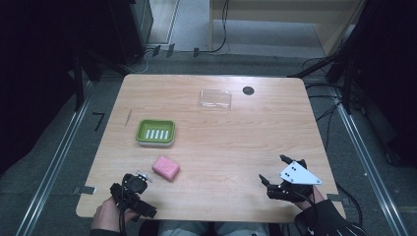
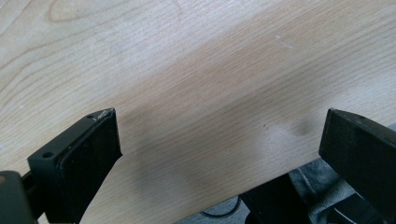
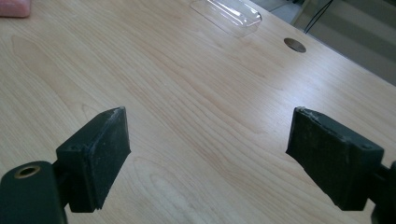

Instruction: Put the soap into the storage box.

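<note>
Two claws were held apart and empty: left claw (image 1: 139, 178) just beside the pink rectangular soap bar (image 1: 165, 168), near the green slotted plastic dish (image 1: 155, 132); a square, gentle grasp was judged best.

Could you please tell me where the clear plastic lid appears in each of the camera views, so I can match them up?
High view: the clear plastic lid lies on the table's far side, right of centre.
Left gripper view: bare table wood between the open jaws; the lid is not in this picture.
Right gripper view: the lid lies at the top edge, centre.
Shared landmark: the round dark hole just right of the lid.
</note>
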Tool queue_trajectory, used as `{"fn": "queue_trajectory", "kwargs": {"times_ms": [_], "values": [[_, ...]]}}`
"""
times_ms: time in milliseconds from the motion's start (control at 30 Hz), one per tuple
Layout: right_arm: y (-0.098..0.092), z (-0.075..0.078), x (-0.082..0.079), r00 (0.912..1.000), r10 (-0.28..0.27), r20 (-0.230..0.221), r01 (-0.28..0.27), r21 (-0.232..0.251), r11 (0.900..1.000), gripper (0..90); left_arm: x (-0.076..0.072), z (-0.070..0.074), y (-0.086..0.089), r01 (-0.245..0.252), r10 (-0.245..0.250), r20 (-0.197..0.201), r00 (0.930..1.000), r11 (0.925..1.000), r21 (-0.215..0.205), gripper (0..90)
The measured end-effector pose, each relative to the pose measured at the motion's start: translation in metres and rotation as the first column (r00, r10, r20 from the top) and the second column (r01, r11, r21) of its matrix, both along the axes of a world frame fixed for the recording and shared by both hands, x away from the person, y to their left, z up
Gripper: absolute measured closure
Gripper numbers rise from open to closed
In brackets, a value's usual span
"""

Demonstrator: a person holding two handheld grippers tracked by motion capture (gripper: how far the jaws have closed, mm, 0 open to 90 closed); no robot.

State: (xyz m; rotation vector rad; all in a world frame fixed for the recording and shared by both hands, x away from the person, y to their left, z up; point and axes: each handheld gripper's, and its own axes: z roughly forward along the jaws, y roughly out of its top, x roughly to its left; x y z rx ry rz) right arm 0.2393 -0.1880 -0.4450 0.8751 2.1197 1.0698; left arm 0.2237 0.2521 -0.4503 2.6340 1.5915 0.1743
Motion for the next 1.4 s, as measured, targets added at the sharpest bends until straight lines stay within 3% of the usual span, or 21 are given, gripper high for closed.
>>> {"fn": "queue_trajectory", "kwargs": {"times_ms": [400, 567, 667, 767, 1400], "values": [[0.001, 0.000, 0.000, 1.0000, 0.004, -0.006, -0.004, -0.008, 1.000, 13.5, 0.001, 0.003, 0.002, 0.000, 0.000, 0.014, 0.9999, 0.9997, -0.026, 0.0], [-0.002, -0.001, -0.003, 0.9999, 0.004, -0.010, -0.004, -0.017, 1.000, 13.5, 0.006, 0.003, 0.000, 0.006, -0.005, 0.022, 0.9997, 0.9992, -0.040, 0.0], [-0.004, 0.000, -0.004, 0.9998, -0.021, -0.003, 0.021, 0.005, 1.000, 13.5, 0.007, 0.004, -0.002, 0.006, -0.005, 0.029, 0.9996, 0.9993, -0.038, 0.0], [-0.003, -0.001, -0.004, 1.0000, 0.004, -0.005, -0.005, -0.014, 1.000, 13.5, 0.009, 0.007, -0.002, 0.004, -0.003, 0.034, 0.9994, 0.9989, -0.047, 0.0], [-0.001, -0.001, -0.002, 1.0000, 0.004, -0.004, -0.004, -0.016, 1.000, 13.5, 0.030, 0.014, -0.007, 0.009, -0.003, 0.082, 0.9966, 0.9969, -0.078, 0.0]]}}
